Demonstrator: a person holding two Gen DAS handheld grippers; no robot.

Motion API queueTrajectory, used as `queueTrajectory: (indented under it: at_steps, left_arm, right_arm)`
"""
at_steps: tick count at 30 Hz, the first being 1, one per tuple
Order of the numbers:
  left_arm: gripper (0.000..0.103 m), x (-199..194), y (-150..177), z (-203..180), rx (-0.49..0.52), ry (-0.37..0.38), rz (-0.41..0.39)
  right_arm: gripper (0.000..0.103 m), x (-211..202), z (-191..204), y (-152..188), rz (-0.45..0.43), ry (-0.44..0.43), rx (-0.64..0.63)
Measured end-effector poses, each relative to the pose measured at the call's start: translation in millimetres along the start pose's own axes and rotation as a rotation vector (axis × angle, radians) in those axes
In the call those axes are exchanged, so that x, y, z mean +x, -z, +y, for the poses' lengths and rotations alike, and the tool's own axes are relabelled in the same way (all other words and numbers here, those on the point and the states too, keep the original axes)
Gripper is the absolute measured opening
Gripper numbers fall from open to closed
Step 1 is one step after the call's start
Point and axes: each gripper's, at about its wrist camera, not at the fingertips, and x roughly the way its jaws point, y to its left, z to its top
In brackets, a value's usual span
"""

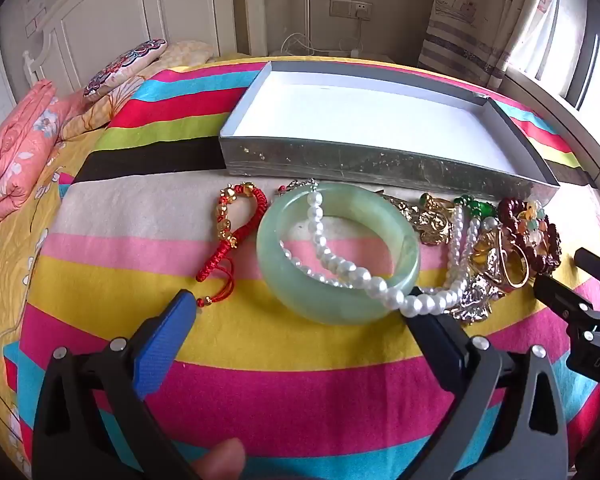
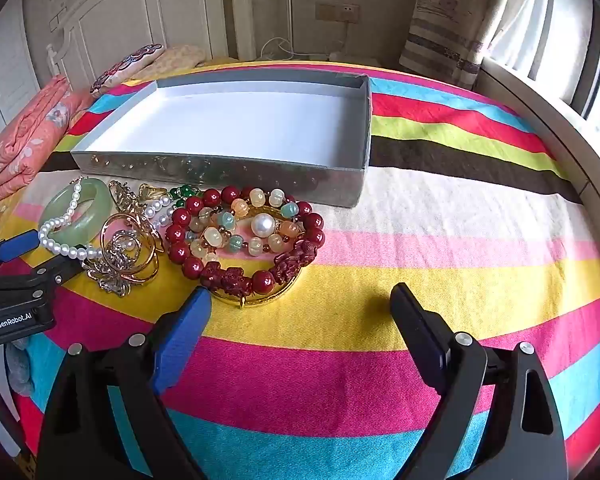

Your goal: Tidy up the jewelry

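Jade bangle [image 1: 336, 256] between open left hand-held gripper [image 1: 300, 308]

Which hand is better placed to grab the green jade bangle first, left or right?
Left. The left tool is open right in front of the jade bangle, though the pearl strand drapes through it. The right tool faces the red bead bracelet instead.
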Motion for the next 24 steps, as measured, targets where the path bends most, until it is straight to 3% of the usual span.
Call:
queueTrajectory:
  at_steps: [24]
  left_arm:
    - [0.101, 0.0, 0.0, 0.1, -0.001, 0.001, -0.002]
  right_arm:
    - [0.087, -0.3, -1.9, 0.5, 0.002, 0.002, -0.001]
